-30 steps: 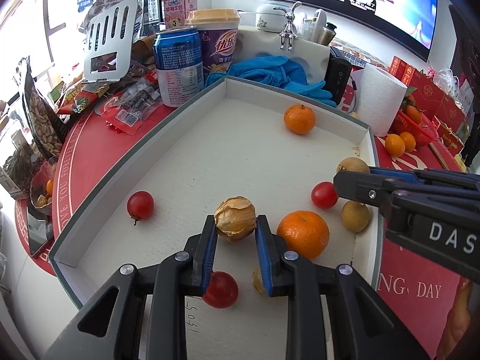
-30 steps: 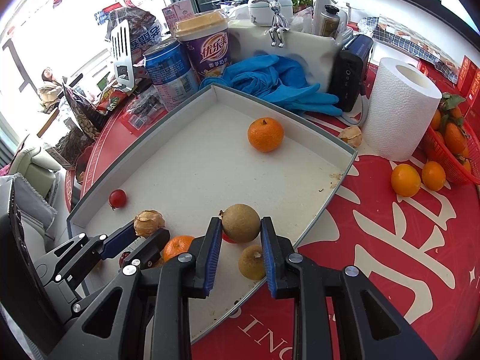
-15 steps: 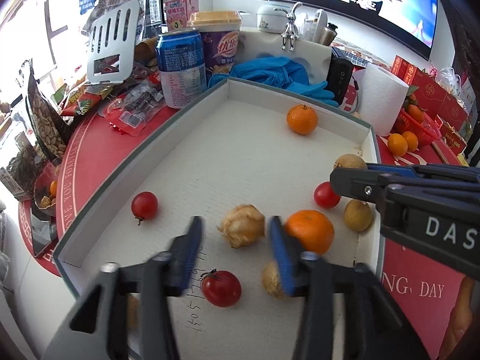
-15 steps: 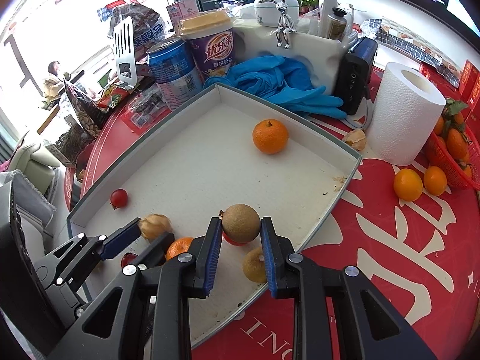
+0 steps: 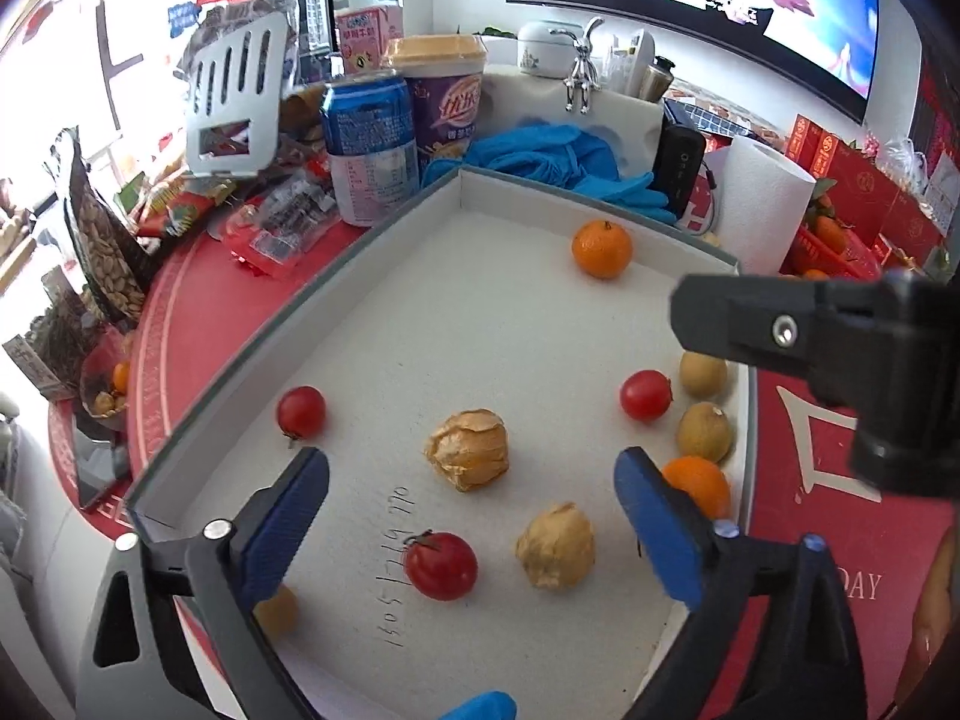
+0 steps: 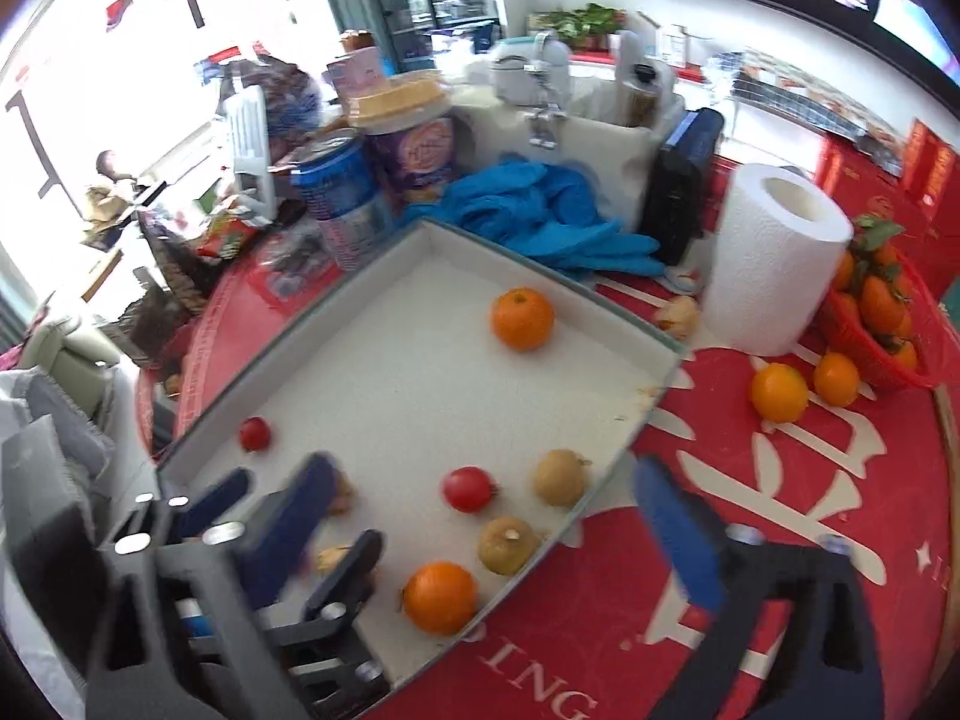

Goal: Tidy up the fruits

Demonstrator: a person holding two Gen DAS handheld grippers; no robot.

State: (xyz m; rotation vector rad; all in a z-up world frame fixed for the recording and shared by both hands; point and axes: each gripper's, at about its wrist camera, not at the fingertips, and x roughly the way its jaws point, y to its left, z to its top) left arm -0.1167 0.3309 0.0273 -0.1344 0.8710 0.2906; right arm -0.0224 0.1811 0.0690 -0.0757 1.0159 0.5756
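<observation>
Fruit lies scattered in a shallow white cardboard tray with a grey rim [image 5: 288, 324] on a red printed desk [image 6: 780, 480]. Near the tray's middle sits a papery golden husk fruit [image 5: 468, 450], apart from both blue pads of the left tool [image 5: 471, 480], whose jaws are opening around it without touching. Toward the tray's near edge lie a red cherry tomato [image 5: 441, 564] and a paler husk fruit [image 5: 555, 546]; a second tomato [image 5: 300, 412] rests by its left wall. At the tray's right wall cluster a third tomato [image 5: 645, 395], two round brown longans [image 5: 705, 432] and a small orange mandarin [image 5: 699, 483]. Another mandarin [image 5: 602, 249] lies alone by the tray's far wall. The right tool [image 6: 480, 516], blurred, is also opening; the longans [image 6: 507, 545] lie free between its jaws, nothing gripped. Beyond the tray stand a blue drink can [image 5: 369, 144], crumpled blue gloves [image 5: 558, 156] and a white paper roll [image 6: 774, 258].
</observation>
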